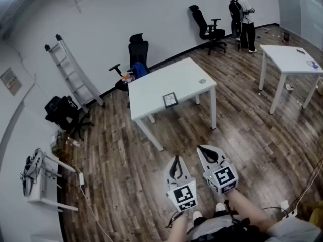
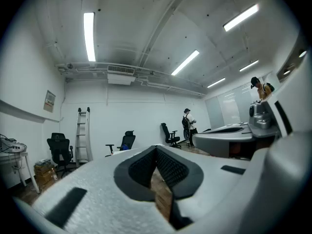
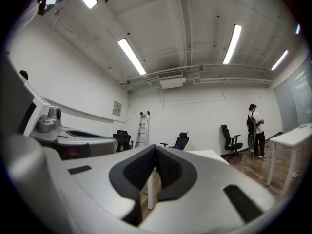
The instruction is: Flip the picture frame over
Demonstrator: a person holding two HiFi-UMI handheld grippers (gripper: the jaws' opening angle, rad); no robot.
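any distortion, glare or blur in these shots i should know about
Head view: strong fisheye, walls and floor lines bend, yet the picture frame on the white table stays sharp, just small. Left gripper view: round black vignette, strip lights blown out to white. Right gripper view: same vignette and glaring strip lights, room evenly lit.

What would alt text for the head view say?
A left gripper and right gripper, both shut and empty, point toward a white table bearing a small picture frame. Far off, a person stands by an office chair.
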